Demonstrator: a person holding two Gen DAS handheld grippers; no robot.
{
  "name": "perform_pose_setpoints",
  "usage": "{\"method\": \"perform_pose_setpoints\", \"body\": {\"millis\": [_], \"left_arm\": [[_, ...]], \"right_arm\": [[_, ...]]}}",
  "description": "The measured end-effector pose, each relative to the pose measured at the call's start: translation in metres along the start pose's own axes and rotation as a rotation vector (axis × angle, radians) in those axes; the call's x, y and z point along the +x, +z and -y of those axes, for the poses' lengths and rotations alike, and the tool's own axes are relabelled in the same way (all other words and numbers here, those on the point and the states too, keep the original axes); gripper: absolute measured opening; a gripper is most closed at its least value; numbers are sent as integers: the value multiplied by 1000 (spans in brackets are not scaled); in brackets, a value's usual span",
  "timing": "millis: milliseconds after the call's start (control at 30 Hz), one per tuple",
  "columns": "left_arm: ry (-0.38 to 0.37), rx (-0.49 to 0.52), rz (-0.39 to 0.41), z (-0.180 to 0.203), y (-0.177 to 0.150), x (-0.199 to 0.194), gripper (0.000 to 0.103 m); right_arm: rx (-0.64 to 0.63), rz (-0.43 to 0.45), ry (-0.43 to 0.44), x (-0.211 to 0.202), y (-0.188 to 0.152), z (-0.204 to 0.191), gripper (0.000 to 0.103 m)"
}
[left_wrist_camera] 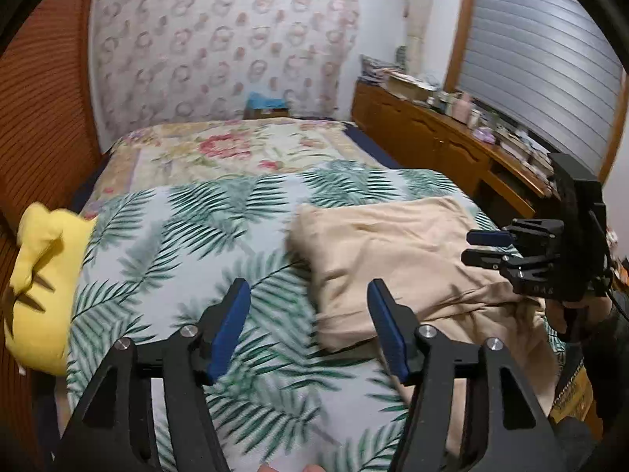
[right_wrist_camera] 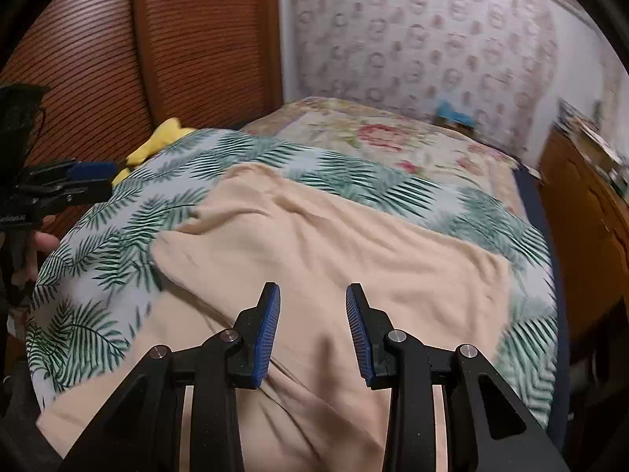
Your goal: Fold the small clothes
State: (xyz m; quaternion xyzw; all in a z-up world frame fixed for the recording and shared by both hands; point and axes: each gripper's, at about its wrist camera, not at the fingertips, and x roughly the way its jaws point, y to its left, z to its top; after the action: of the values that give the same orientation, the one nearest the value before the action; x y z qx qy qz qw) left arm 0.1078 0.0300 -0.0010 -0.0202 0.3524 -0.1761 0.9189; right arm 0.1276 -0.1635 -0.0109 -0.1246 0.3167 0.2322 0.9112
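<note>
My left gripper hangs wide apart over the leaf-print sheet, nothing between its pads. My right gripper stands narrower, also empty, above the beige garment spread just ahead. Further left lies a yellow cloth.

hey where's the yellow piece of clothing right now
The yellow garment lies bunched at the left edge of the palm-leaf sheet in the left wrist view, against the wooden slatted wall, well left of the beige garment.
</note>
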Motion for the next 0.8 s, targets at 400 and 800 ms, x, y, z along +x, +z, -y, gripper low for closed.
{"method": "perform_pose_setpoints", "body": {"millis": [400,800], "left_arm": [[49,-63,-4,-36,-22,-8,67],[57,-80,-16,-43,-36,-10,68]], "right_arm": [[-190,-113,204,77,26,-63,37],[-245,-178,213,124,39,-83,46]]}}
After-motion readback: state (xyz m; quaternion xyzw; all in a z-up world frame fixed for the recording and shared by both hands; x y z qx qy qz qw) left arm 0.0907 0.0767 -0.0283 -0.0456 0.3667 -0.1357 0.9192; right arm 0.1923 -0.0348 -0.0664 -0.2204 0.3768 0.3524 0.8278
